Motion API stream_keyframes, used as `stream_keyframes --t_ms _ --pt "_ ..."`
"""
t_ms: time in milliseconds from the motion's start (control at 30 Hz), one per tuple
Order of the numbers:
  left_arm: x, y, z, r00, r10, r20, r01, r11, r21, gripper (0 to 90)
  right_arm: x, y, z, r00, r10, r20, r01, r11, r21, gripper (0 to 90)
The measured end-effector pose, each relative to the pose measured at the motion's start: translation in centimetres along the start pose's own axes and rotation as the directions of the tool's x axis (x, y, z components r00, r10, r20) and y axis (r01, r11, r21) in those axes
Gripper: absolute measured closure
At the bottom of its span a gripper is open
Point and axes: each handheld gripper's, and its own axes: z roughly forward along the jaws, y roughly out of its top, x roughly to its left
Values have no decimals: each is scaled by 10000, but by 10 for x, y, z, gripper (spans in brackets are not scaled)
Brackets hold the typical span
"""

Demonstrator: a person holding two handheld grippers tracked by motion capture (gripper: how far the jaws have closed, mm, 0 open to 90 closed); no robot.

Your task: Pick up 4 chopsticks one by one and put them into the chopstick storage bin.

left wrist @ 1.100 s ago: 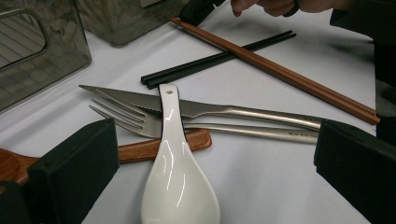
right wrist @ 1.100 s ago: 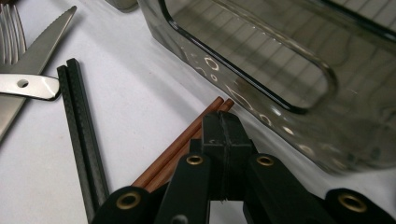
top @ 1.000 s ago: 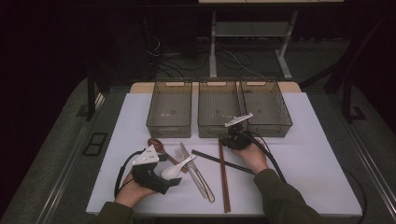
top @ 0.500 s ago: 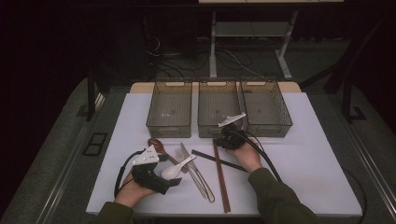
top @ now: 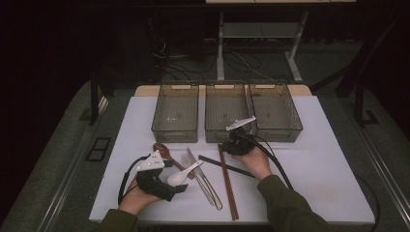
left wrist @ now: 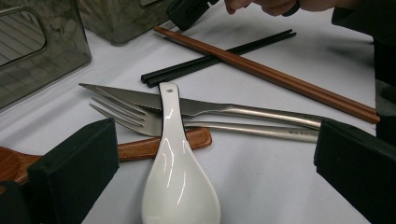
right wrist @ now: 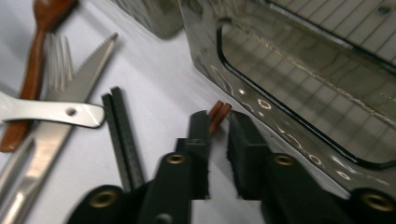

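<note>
With the right tongs narrowed around the tips of the brown chopsticks at 12 o'clock, beside the middle bin, one stick could be dropped, while the left tongs are held wide over the white spoon.

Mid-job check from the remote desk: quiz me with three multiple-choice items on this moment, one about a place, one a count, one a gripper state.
1. Where does the white spoon lie?
A. in the middle bin
B. across the fork and knife
C. beside the right bin

2. How many clear bins stand in the row?
A. two
B. three
C. four

3. How does the left gripper stand?
A. open around the spoon's bowl
C. shut on the fork
B. shut on the black chopsticks

Key: 1 B, its handle crosses the fork and knife. 2 B, the high view shows three side by side. 3 A, the jaws stand wide apart either side of the bowl.
</note>
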Motion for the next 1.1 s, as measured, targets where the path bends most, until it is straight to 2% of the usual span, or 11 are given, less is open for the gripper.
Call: stream_keyframes --t_ms 33,67,167,233,333,467,733,1100 --pt "0 0 0 10000 0 0 0 10000 0 0 0 0 0 10000 0 0 0 10000 0 742" --pt "0 0 0 10000 -6 -1 6 10000 -8 0 2 1 -1 9998 161 -102 -163 9998 -150 688" --pt "0 0 0 10000 -2 -11 2 10000 -12 0 4 1 1 9994 282 -197 -286 9994 -186 645" --pt "0 0 0 10000 -22 7 22 10000 -11 0 5 0 6 9993 352 -114 -353 9994 -20 598" --pt "0 0 0 10000 -19 22 19 10000 -12 0 5 -1 10 9992 403 24 -403 9992 64 580" --pt "0 0 0 10000 -8 21 8 10000 -2 0 6 -1 13 9993 344 112 -346 9992 187 587" --pt "0 0 0 10000 -7 27 7 10000 -2 0 11 0 16 9989 -161 439 143 9991 406 636" --pt "0 0 0 10000 -6 25 6 10000 -18 0 12 1 17 9981 -337 518 311 9983 494 697"
